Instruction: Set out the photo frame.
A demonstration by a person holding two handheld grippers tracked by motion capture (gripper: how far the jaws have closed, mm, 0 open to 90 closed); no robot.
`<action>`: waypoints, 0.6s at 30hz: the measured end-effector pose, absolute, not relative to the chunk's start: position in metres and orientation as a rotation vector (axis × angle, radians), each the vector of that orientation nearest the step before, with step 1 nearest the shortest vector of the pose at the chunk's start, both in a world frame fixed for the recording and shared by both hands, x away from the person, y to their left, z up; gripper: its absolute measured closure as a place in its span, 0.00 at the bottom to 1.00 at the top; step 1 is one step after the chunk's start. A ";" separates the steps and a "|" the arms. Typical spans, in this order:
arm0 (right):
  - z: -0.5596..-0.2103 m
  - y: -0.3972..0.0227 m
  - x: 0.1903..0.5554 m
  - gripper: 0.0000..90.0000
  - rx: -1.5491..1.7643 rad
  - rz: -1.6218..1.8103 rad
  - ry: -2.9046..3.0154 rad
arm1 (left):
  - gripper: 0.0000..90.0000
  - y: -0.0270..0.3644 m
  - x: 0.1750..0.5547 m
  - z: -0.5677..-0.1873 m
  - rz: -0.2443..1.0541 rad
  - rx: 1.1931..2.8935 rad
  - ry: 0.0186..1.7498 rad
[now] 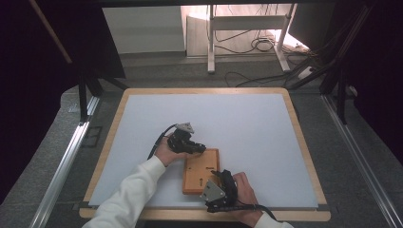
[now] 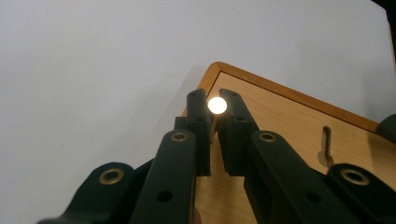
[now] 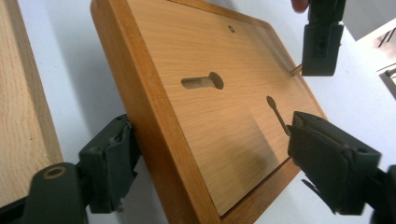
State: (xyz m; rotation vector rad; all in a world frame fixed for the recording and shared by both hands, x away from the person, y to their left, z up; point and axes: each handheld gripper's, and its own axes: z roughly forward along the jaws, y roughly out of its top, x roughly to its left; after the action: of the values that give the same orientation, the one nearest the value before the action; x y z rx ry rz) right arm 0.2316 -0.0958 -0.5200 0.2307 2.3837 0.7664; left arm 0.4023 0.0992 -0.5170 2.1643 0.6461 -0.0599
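A flat orange-brown wooden board (image 1: 199,171) lies on the white mat (image 1: 214,118) near the front edge. My left gripper (image 1: 202,148) reaches onto its far corner. In the left gripper view the left gripper (image 2: 215,100) is shut on a thin peg with a bright round head (image 2: 217,105) standing at the board (image 2: 280,121). My right gripper (image 1: 219,175) is at the board's near right corner. In the right gripper view it (image 3: 212,135) straddles the board (image 3: 210,116), jaws wide, one pad (image 3: 112,158) by the left edge. I cannot see either pad pressing.
The board's face has a keyhole slot (image 3: 203,82) and a narrow slot (image 3: 275,112). One finger of the left gripper (image 3: 321,46) shows by the peg (image 3: 295,70). The table's wooden rim (image 1: 304,142) frames the mat. Beyond the table stand a white frame's legs and cables (image 1: 247,42).
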 end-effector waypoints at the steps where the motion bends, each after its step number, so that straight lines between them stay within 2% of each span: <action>1: -0.519 -0.096 0.231 0.24 0.227 0.770 2.381 | 0.93 0.099 0.402 -0.517 -0.053 2.163 0.647; 9: -0.510 -0.100 0.230 0.40 0.186 0.775 2.322 | 0.93 0.099 0.402 -0.518 -0.027 2.155 0.665; 18: -0.507 -0.099 0.227 0.50 0.140 0.762 2.272 | 0.92 0.099 0.402 -0.519 -0.015 2.147 0.681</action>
State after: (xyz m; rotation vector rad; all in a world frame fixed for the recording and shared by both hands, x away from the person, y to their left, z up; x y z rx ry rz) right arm 0.2267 -0.0987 -0.5071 0.1402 2.2719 0.7618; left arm 0.4019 0.0985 -0.5194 2.1469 0.6807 -0.0155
